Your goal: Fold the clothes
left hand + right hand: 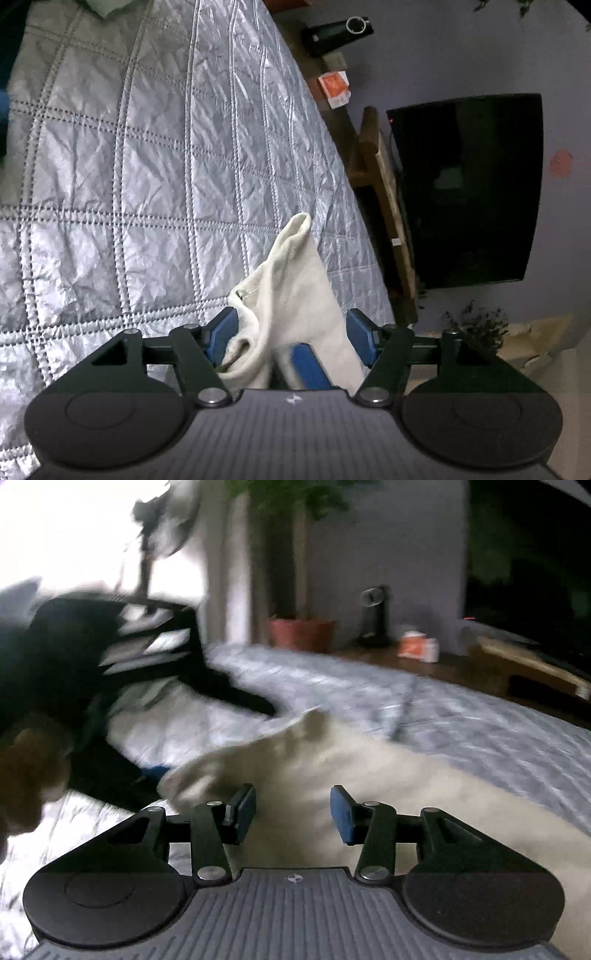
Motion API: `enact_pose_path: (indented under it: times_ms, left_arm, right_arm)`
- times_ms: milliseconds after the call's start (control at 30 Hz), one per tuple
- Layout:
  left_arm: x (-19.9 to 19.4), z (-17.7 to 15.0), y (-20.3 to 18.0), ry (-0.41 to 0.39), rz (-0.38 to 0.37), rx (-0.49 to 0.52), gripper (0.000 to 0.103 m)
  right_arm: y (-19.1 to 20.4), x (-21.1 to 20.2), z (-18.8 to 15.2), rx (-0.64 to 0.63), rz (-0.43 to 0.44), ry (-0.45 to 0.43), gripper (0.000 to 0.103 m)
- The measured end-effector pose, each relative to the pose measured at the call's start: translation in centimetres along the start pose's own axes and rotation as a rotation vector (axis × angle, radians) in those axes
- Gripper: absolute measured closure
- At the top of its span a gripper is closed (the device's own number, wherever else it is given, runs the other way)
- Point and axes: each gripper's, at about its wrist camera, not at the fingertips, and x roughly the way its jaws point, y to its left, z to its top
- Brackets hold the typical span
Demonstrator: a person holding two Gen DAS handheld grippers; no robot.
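Note:
A white garment [295, 295] is bunched upright between the blue pads [221, 334] of my left gripper [291, 332], and the cloth touches both of them. The jaws stand wide around the bundle, above the silver quilted bedspread [147, 166]. In the right wrist view the same white garment [332, 760] lies spread over the bedspread [461, 716]. My right gripper [291, 812] hovers over it, open, with no cloth between its pads. At the left of that blurred view the left gripper [147, 775] sits at the garment's corner, and a hand [26, 775] holds it.
Past the bed's far edge stand a wooden shelf [380, 206], a dark television [465, 192], an orange and white box [417, 646], a potted plant [299, 631] and a small black device [373, 620]. A standing fan [162, 528] shows against the bright window.

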Motion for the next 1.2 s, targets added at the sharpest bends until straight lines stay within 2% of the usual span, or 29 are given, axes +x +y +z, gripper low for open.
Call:
enact_pose_path:
  times_ms: [67,133,233,300,333,400,433,467,533,700,767,833,900,967,1033,1133,1200]
  left_arm:
    - [0.2,0.0,0.3,0.008,0.009,-0.004,0.04]
    - [0.0,-0.3,0.7,0.013,0.008,-0.015,0.041]
    - [0.1,-0.1,0.9,0.015,0.021,-0.017,0.042]
    - [-0.5,-0.5,1.1,0.018,0.037,-0.008,0.048]
    - [-0.7,-0.9,1.2,0.017,0.046,0.004,0.051]
    - [-0.7,-1.2,1.0,0.018,0.059,0.022,0.052]
    - [-0.6,-1.3,0.8,0.019,0.064,0.029,0.054]
    - [-0.5,-1.4,0.7,0.02,0.068,0.036,0.056]
    - [-0.2,-1.7,0.4,0.028,0.068,0.047,0.057]
    - [0.3,-2.8,-0.5,0.032,0.089,0.112,0.057]
    - [0.7,-2.6,-0.6,0.025,0.106,0.133,0.062]
    - [0.9,-2.5,-0.7,0.02,0.122,0.146,0.07]
    - [1.0,-2.4,-0.6,0.015,0.139,0.165,0.079]
    - [1.0,-2.2,-0.7,0.01,0.156,0.187,0.088]
    - [1.1,-2.1,-1.0,0.006,0.152,0.204,0.09]
    - [1.5,-2.0,-1.7,-0.002,0.139,0.231,0.093]
    - [1.6,-2.1,-1.8,-0.002,0.138,0.248,0.094]
  right_arm:
    - [0.5,0.1,-0.2,-0.029,0.001,0.015,0.051]
    - [-0.5,-0.5,-0.1,0.0,0.003,0.013,0.048]
    - [-3.0,-2.5,0.1,0.04,-0.072,-0.001,0.045]
    - [-4.7,-3.9,0.0,0.049,-0.141,0.004,0.044]
    - [-5.3,-4.3,-0.3,0.042,-0.164,0.028,0.046]
    - [-6.3,-4.9,-0.7,0.028,-0.209,0.076,0.061]
    - [-6.5,-4.9,-1.1,0.009,-0.223,0.1,0.073]
    - [-6.6,-4.8,-1.5,-0.013,-0.238,0.125,0.076]
    - [-6.3,-4.1,-2.1,-0.043,-0.237,0.16,0.079]
    - [-5.5,-3.5,-2.6,-0.093,-0.232,0.159,0.081]
    - [-5.4,-3.8,-2.8,-0.112,-0.232,0.152,0.082]
    - [-4.9,-4.5,-2.6,-0.165,-0.268,0.145,0.081]
    - [-5.0,-5.3,-2.4,-0.167,-0.253,0.118,0.081]
    - [-4.8,-4.5,-3.1,-0.181,-0.228,0.173,0.082]
    - [-3.9,-4.1,-3.6,-0.249,-0.23,0.159,0.093]
    - [-3.3,-3.9,-3.9,-0.316,-0.24,0.157,0.095]
    - [-3.5,-4.4,-3.5,-0.289,-0.24,0.18,0.094]
